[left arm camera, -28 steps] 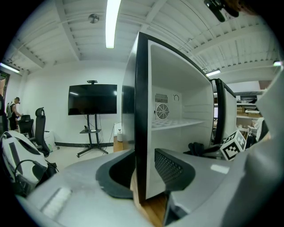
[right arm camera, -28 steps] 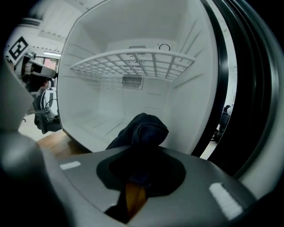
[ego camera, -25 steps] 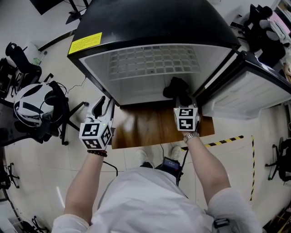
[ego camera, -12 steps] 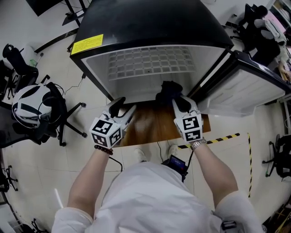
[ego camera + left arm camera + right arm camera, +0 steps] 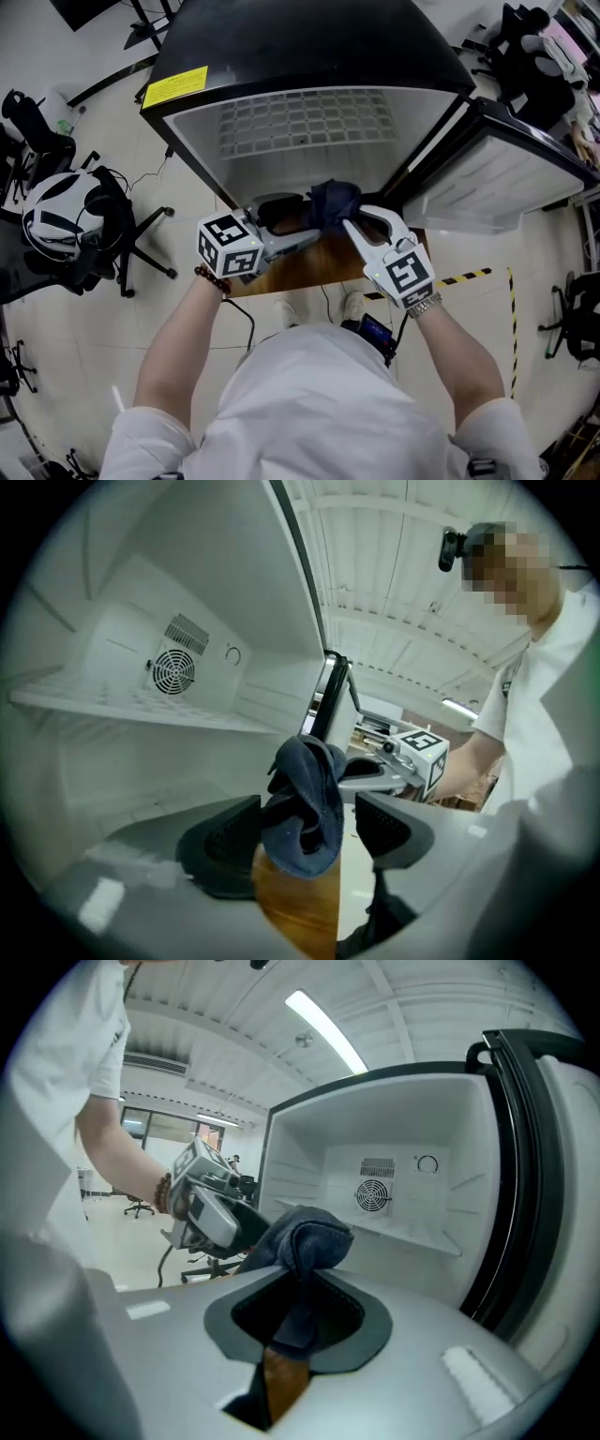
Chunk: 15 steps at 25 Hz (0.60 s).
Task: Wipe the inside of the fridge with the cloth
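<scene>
A dark blue cloth (image 5: 333, 202) hangs bunched in front of the open fridge (image 5: 309, 122). My right gripper (image 5: 352, 217) is shut on the cloth (image 5: 302, 1237), pinching it between the jaws and holding it up. My left gripper (image 5: 305, 220) comes in from the left. Its jaws have just been opening and now stand wide apart on both sides of the cloth (image 5: 305, 808), whose hanging fold brushes the left pad (image 5: 225, 832) without being pinched. The fridge's white inside shows a shelf (image 5: 141, 710) and a round fan grille (image 5: 173, 672).
The fridge door (image 5: 506, 178) stands open to the right. A wooden board (image 5: 309, 261) lies below the fridge opening. An office chair with a white and black headset (image 5: 61, 216) stands at the left. Yellow-black tape (image 5: 469, 277) marks the floor at the right.
Both grippers rose and came together at the fridge opening. The right one lifted the cloth. The left one swung right and opened its jaws wide around the cloth.
</scene>
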Tool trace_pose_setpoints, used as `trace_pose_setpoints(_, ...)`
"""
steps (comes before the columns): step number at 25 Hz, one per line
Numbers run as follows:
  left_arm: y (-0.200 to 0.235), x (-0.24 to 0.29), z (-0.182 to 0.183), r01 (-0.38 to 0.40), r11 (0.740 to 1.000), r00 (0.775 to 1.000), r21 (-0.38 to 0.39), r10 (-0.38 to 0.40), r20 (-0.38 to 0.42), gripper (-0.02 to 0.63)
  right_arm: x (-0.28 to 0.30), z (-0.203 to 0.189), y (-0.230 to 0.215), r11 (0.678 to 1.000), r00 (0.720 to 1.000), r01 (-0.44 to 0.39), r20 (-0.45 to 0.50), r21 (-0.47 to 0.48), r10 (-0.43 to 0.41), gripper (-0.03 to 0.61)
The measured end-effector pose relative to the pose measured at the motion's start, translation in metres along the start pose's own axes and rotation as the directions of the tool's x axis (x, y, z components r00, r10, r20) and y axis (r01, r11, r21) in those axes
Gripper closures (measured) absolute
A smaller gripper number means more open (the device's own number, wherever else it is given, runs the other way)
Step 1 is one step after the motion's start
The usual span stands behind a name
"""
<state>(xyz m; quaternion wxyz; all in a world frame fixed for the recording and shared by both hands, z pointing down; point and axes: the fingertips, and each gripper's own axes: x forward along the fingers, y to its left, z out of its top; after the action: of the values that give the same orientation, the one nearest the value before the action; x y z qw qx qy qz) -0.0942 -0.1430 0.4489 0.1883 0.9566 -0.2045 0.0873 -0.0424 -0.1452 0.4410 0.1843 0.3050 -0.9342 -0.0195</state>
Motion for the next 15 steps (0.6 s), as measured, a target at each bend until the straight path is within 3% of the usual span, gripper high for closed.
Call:
trace_pose_setpoints(8,-0.03,0.019,-0.004,0.172,0.985,0.981,-0.002,-0.171,-0.088,0.286,-0.013,0.014,0.031,0.984,0.986,-0.166,0.002,-0.063,0.167,0.515)
trace_pose_setpoints(15,-0.045,0.03,-0.002,0.24,0.971,0.964,-0.019,-0.241,-0.11,0.382,-0.019,0.012,0.031,0.973,0.977,-0.212,-0.024,-0.095,0.211,0.515)
